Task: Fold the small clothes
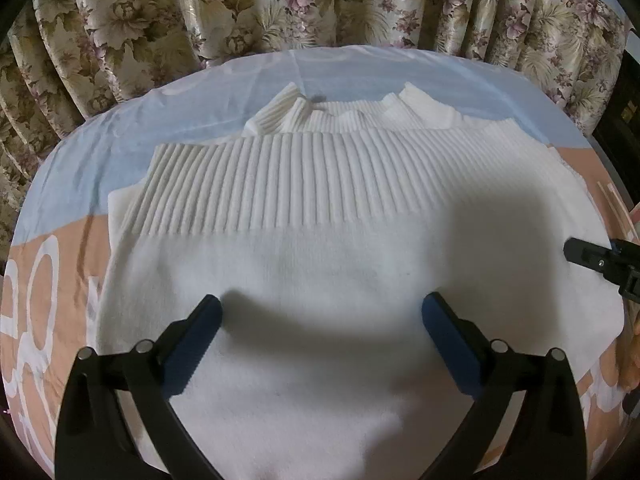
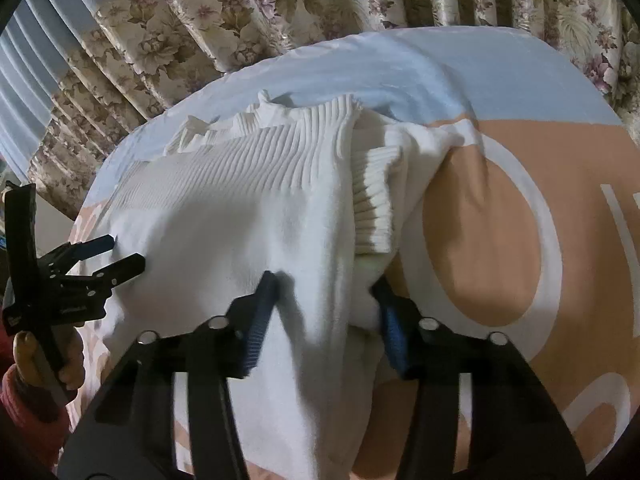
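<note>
A: White sweater spread mid-frame on bedsheet; sleeves tucked, final folds left.

B: Left gripper held apart above it. Right gripper pinched on sweater's edge.

White ribbed sweater lies partly folded, flat.

A white sweater (ribbed hem) lies on the blue-and-peach sheet.

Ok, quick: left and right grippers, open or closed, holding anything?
Left gripper: open, empty, over the sweater.
Right gripper: closed on a bunched fold at the sweater's edge.
</note>
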`<action>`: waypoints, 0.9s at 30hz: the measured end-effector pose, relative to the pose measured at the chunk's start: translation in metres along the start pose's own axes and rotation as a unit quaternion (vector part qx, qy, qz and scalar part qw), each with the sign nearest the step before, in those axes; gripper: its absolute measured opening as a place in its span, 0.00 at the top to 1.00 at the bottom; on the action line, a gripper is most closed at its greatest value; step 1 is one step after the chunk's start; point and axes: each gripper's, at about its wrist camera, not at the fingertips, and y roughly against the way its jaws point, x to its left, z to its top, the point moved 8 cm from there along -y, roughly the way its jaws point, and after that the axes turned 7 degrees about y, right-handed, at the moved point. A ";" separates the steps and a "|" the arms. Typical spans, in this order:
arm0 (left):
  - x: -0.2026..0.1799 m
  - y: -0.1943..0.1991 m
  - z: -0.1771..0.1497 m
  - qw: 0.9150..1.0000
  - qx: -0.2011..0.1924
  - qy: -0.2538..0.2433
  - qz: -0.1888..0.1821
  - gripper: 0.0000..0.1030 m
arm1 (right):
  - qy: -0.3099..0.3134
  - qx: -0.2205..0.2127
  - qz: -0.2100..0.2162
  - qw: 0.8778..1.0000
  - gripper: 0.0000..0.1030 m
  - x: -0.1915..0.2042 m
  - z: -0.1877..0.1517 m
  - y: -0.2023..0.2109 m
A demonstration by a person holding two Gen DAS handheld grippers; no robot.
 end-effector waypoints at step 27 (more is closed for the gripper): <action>-0.003 -0.003 0.000 1.000 -0.009 -0.025 0.004 0.01 | 0.015 -0.015 -0.186 0.982 0.78 0.057 0.021 0.018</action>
